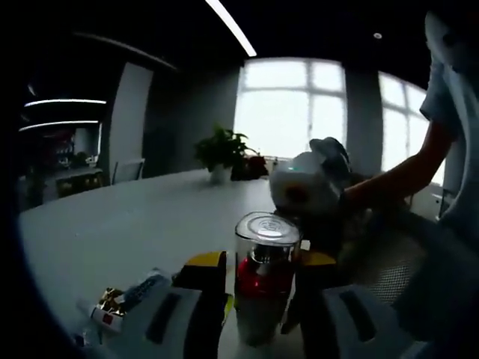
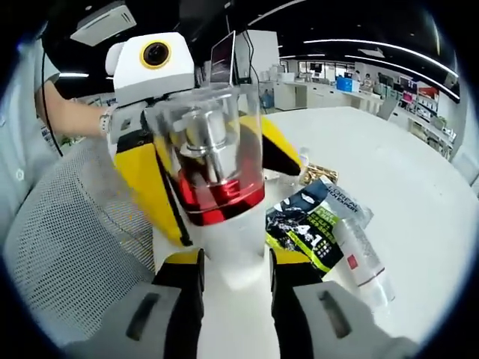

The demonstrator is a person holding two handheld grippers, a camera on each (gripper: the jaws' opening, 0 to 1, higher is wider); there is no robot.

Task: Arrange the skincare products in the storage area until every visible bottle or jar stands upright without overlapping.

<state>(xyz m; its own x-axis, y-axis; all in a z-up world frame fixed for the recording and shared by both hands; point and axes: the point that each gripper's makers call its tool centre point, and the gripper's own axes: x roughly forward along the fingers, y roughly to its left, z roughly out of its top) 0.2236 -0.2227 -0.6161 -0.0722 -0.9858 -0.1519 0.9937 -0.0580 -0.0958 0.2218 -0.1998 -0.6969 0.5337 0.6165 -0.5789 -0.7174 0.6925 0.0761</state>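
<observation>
A bottle with a clear cap, red collar and white body stands upright between my left gripper's yellow-tipped jaws, which press on its sides. In the right gripper view the same bottle rises just ahead, its white lower body pinched between my right gripper's jaws. The left gripper faces me there, its yellow jaws flanking the cap. The right gripper shows behind the bottle in the left gripper view.
On the white table lie a green-black sachet, a white tube and a gold item; the tube is near my left jaw. Grey mesh is at the left. A person's arm reaches in.
</observation>
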